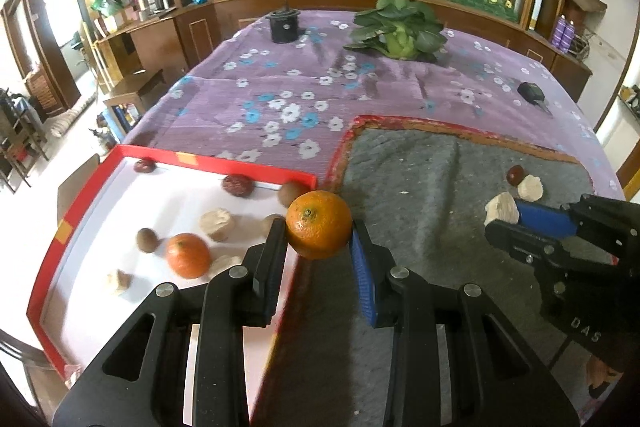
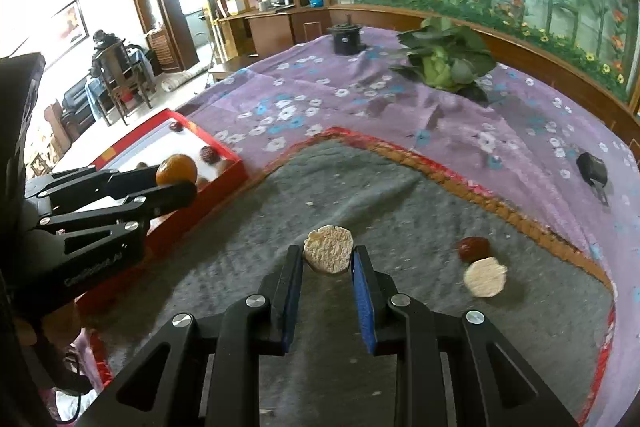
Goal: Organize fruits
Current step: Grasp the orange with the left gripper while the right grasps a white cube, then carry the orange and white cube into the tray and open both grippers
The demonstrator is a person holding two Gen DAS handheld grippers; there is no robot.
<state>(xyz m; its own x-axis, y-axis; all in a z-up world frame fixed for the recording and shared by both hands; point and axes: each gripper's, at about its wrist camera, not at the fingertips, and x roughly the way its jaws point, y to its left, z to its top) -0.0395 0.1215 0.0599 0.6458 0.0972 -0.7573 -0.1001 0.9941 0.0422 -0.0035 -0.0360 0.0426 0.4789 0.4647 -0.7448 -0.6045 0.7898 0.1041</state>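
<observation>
at nine o'clock on the desk sits the red box (image 1: 60, 227), white inside, already holding an orange (image 1: 188, 255), dark dates, brown nuts and pale chunks. just right of it, over the box's near right corner, the left tool (image 1: 318, 231) is closed partway on a second orange (image 1: 319, 223), lifted clear of the grey mat (image 1: 440, 187). further right, toward three o'clock, the right tool (image 2: 328, 253) is pinched nearly shut on a pale round biscuit-like piece (image 2: 329, 249), also raised off the mat. at about two o'clock from it, a dark red date (image 2: 474, 247) and another pale piece (image 2: 485, 277) lie touching. the step in hand looks like carrying both items to the box; next, each tool needs to reach over the rim and open.
</observation>
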